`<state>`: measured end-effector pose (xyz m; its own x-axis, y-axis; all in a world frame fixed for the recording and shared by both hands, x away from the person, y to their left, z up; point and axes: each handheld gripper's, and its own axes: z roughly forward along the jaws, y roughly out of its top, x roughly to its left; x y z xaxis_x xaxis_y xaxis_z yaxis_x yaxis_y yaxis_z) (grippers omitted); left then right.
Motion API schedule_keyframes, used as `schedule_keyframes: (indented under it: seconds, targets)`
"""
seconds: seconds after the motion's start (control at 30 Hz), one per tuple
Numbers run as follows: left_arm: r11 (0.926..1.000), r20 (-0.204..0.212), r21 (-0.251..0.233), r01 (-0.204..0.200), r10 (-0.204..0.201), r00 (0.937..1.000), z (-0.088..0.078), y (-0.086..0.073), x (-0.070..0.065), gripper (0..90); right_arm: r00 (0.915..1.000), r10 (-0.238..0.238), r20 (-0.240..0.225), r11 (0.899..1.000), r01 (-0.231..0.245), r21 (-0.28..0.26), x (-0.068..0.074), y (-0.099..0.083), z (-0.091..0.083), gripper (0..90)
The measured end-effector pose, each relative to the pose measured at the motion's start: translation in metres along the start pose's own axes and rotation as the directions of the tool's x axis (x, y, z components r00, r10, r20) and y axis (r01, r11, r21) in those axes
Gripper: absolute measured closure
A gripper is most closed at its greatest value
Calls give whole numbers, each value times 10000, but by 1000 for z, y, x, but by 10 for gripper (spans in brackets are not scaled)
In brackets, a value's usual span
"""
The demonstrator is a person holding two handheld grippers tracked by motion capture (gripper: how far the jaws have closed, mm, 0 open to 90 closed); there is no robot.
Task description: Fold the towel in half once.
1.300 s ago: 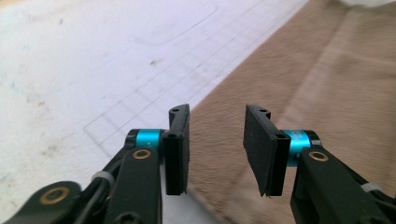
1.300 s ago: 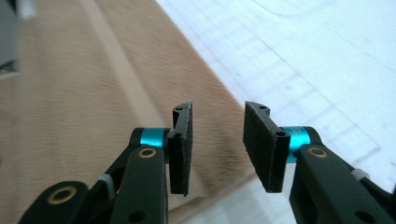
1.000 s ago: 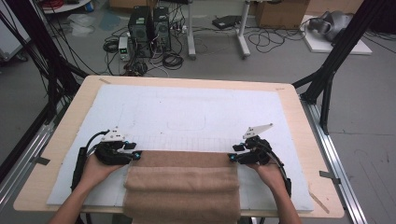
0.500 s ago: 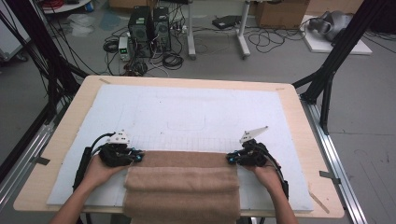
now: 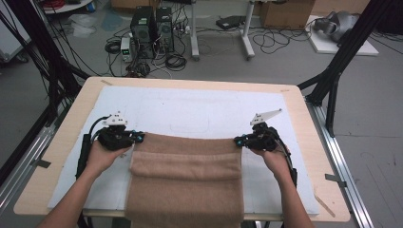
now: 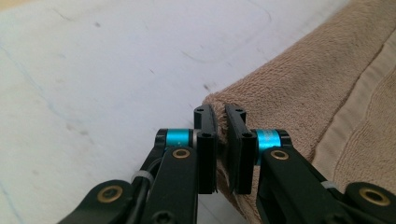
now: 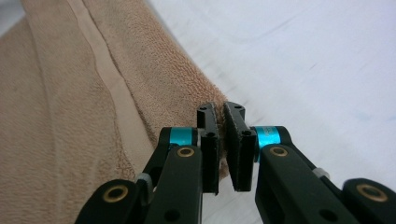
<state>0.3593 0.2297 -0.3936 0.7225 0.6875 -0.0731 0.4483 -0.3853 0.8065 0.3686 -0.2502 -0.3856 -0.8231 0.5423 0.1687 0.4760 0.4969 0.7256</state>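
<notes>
Both pairs of tongs have just been closing, and since the earlier picture they have come up off the mat with the far edge of the towel rising between them. In its own view the left gripper (image 6: 220,122) has its two black jaws pinched together on the far left corner of the light-brown terry-cloth towel (image 6: 299,88); the nap bulges out just past the tips. The right gripper (image 7: 221,122) is clamped likewise on the far right corner of the towel, cloth squeezed between the pads.

In the high view the left gripper (image 5: 138,137) and the right gripper (image 5: 238,140) point inward at each other, with the towel's far edge stretched between them. Toward the person from that edge the towel (image 5: 185,185) lies doubled in a flat fold, then runs on over the near side of the table. Each hand sits just outside its gripper, a forearm trailing back to the bottom of the view.

Under the grippers and beyond them is a white rectangular mat (image 5: 190,111), which lies on a pale wooden tabletop (image 5: 71,133).
</notes>
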Motion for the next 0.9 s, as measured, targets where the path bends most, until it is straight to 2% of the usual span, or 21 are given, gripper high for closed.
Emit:
schedule_keyframes:
  seconds: [0.07, 0.17, 0.3, 0.4, 0.57, 0.63, 0.67, 0.7, 0.73, 0.77, 0.8, 0.9]
  targets:
    - [10000, -115, -38, -84, 83, 9999, 1, 7, 2, 834, 9999, -34, 103, 9999, 35, -158, -4, 5, -3, 853]
    - [9990, -256, -446, 100, -112, 9996, 2, 20, 7, 835, 9991, -51, 413, 9995, 64, -314, -12, 12, -4, 853]
    - [9993, -366, -364, 96, -110, 9993, 5, 37, 14, 835, 9990, 79, 451, 9996, -66, -273, -21, 21, -6, 853]
    - [9991, -487, -414, 68, -88, 9988, 4, 53, 19, 835, 9986, -23, 534, 9992, 44, -404, -27, 34, -13, 855]
    - [9957, -965, -915, -170, 81, 9953, -5, 90, 26, 835, 9956, -165, 923, 9976, 226, -653, -36, 62, -31, 855]
    - [9945, -1062, -1038, -169, 58, 9943, -7, 100, 29, 835, 9942, -161, 1067, 9949, 265, -968, -40, 75, -39, 854]
    - [9942, -1076, -1047, -237, 124, 9941, -7, 102, 30, 833, 9925, -140, 1211, 9939, 271, -1069, -42, 79, -41, 844]
    - [9946, -1085, -1012, -220, 109, 9940, -5, 102, 30, 819, 9902, -56, 1395, 9931, 218, -1149, -45, 81, -40, 791]
    - [9966, -1076, -812, -103, 15, 9942, -1, 100, 31, 775, 9878, 118, 1553, 9934, 61, -1146, -47, 81, -38, 690]
    - [9988, -972, -483, 44, -91, 9952, 3, 95, 33, 678, 9848, 381, 1694, 9939, -198, -1082, -51, 80, -33, 590]
    - [9992, -896, -380, 136, -169, 9958, 6, 92, 34, 632, 9843, 723, 1608, 9944, -587, -880, -54, 76, -28, 574]
    - [9987, -838, -323, 404, -430, 9956, 11, 71, 38, 597, 9867, 576, 1520, 9968, -485, -629, -52, 61, -16, 571]
